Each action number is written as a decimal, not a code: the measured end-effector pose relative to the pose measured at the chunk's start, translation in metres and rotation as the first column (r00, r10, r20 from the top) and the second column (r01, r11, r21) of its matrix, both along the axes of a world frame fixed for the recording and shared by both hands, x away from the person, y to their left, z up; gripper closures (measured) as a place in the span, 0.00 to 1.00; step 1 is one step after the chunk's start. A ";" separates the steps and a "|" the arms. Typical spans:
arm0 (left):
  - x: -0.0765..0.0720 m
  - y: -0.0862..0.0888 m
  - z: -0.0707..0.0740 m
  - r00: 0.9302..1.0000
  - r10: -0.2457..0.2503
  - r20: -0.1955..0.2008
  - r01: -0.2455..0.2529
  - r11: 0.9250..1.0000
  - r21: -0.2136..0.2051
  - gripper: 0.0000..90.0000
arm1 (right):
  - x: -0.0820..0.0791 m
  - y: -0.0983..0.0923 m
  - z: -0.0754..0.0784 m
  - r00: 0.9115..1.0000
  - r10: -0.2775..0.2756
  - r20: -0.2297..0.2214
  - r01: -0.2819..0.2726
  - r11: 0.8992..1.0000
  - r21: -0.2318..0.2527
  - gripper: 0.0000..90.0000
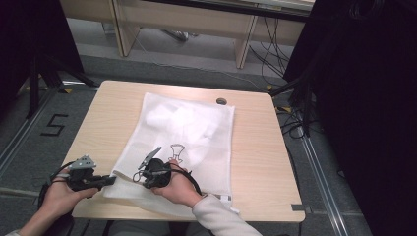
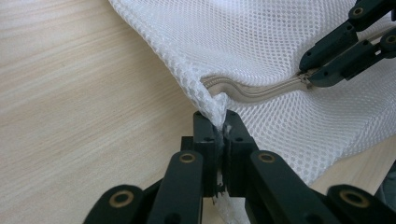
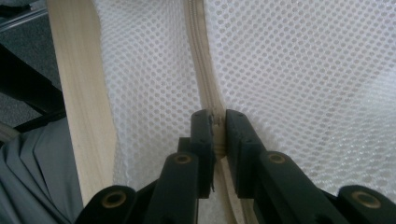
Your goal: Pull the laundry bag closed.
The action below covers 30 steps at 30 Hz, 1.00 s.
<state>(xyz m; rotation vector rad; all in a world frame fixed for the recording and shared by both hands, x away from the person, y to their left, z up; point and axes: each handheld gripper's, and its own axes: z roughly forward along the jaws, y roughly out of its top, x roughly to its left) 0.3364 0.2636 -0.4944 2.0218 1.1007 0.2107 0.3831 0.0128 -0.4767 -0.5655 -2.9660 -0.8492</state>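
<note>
both hand-held grippers are clenching a mesh bag [image 1: 187,137] on the surface [image 1: 255,162]: left hand-held gripper [image 2: 223,122] is pinching its corner, right hand-held gripper [image 3: 217,122] is gripping the zipper [image 3: 201,70]. zipping is looking barely begun, with most of the track remaining.

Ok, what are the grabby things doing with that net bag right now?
Left gripper shut on mesh bag corner. Right gripper shut on zipper at its slider. Bag flat on table. Nothing in the way.
</note>
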 end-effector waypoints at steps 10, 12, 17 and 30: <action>0.000 -0.001 -0.001 1.000 0.013 -0.001 -0.013 1.000 -0.022 0.95 | -0.001 -0.006 0.000 1.000 -0.007 0.000 0.007 1.000 -0.002 0.92; 0.000 -0.001 0.000 1.000 0.012 0.004 -0.012 1.000 -0.005 0.95 | -0.001 -0.007 -0.001 1.000 -0.007 0.001 0.007 1.000 0.000 0.92; 0.000 -0.001 -0.001 1.000 0.021 0.011 -0.021 1.000 -0.016 0.95 | -0.001 -0.009 0.000 1.000 -0.009 0.000 0.009 1.000 0.007 0.92; 0.000 0.000 0.000 1.000 0.015 0.005 -0.015 1.000 0.003 0.95 | -0.003 -0.016 0.001 1.000 -0.024 0.007 0.024 1.000 -0.004 0.92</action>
